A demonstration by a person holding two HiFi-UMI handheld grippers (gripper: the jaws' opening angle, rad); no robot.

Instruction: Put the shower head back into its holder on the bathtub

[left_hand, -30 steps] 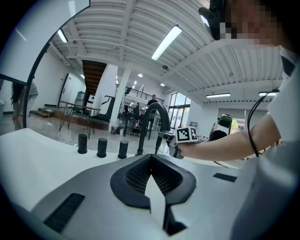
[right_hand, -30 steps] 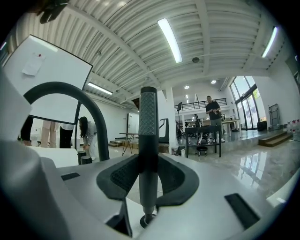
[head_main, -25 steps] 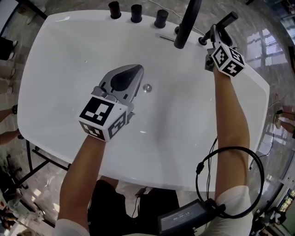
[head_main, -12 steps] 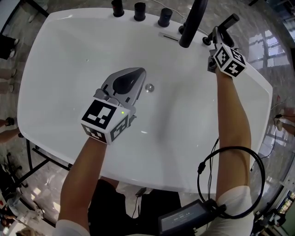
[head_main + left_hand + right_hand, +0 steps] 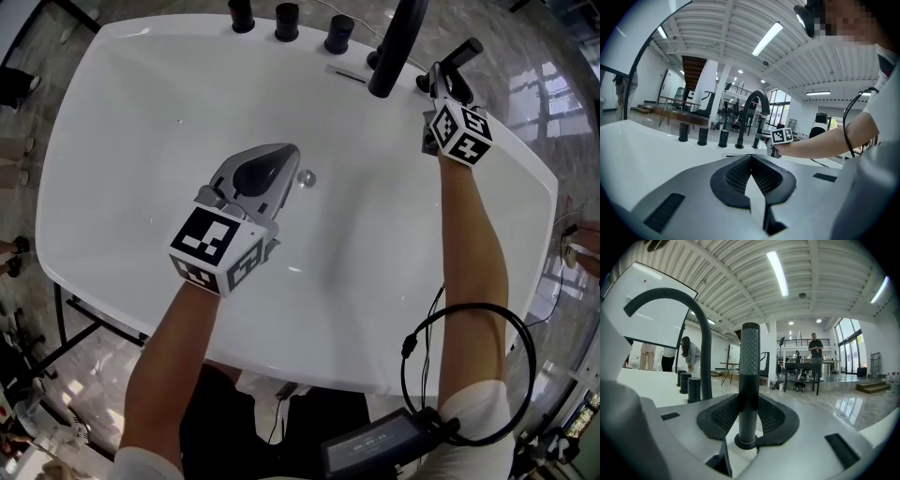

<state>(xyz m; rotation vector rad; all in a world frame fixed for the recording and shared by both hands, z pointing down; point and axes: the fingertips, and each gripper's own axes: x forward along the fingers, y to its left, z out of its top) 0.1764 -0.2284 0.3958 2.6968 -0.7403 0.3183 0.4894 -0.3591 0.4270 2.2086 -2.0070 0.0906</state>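
the white bathtub [image 5: 112,84] fills the head view, its basin bare but for the small drain [image 5: 307,178] in the middle. at the far rim the black arched faucet [image 5: 398,47] rises over the water side, with three black knobs [image 5: 286,21] in a row to its left.

the left gripper [image 5: 281,155] hovers over the basin near the drain, its jaws closed tip to tip with nothing between them (it has no part in the job just now, as far as i can judge).

the right gripper [image 5: 442,80] is at the far right corner of the rim, just beside the faucet's foot. its jaws are clamped on the shower head [image 5: 750,362], a slim dark wand that stands upright between the pads. the wand's lower end sits in a round dark collar, the holder [image 5: 746,441], on the tub rim. a thin pale ring shows right at that joint, so i cannot tell whether it is fully home or a touch short.

the task looks nearly done: the wand is in place over, and seemingly in, its socket. what is left is to settle it fully if needed, open the jaws and draw the right gripper away without tipping it.
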